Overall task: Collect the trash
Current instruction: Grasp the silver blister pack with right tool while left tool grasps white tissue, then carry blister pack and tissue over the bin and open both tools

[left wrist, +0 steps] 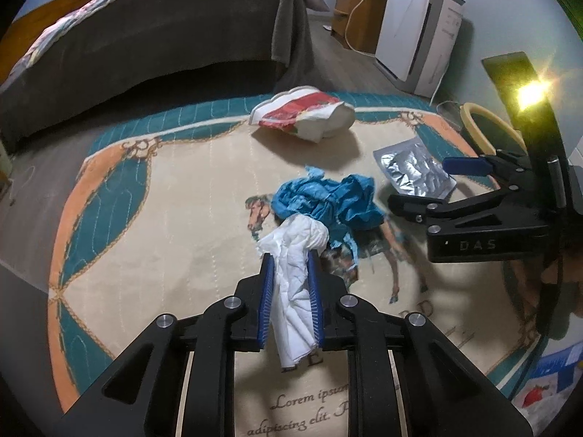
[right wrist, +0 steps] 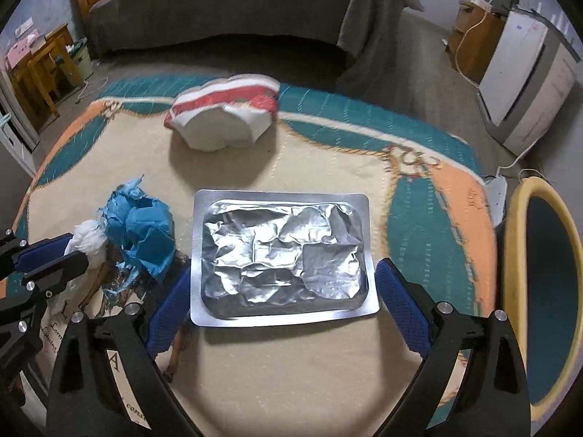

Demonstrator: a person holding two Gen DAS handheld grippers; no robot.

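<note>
Trash lies scattered on the patterned rug [left wrist: 153,240] in front of you, with 4 pieces in sight. Your left gripper [left wrist: 290,284] is clenched on a white tissue [left wrist: 297,291], which stands pinched between the 2 blue pads [left wrist: 265,302] and hangs out below them over the rug's printed lettering. Just beyond its tip lies a crumpled blue paper [left wrist: 328,200], resting over the horse figure woven into the rug; the tissue's upper end touches or overlaps it, and you cannot tell which.

Your right gripper [right wrist: 282,302] is released, its 2 fingers [right wrist: 400,306] spread wide on either side of a silver foil pouch [right wrist: 282,255]. The pouch lies flat on the rug, its near edge between the pads. Whether either pad touches the pouch cannot be told.

Farther off, near the rug's teal border, lies a red-and-white wrapper [right wrist: 226,113], well apart from both grippers. A yellow-rimmed bin [right wrist: 543,291] stands at the rug's right edge, just beside your right gripper.

From the left wrist view, your right gripper appears at the right, beside the pouch [left wrist: 413,171]. Background: a bed [right wrist: 226,11] with a dark cover, and a white appliance [left wrist: 415,29] against the wall.
</note>
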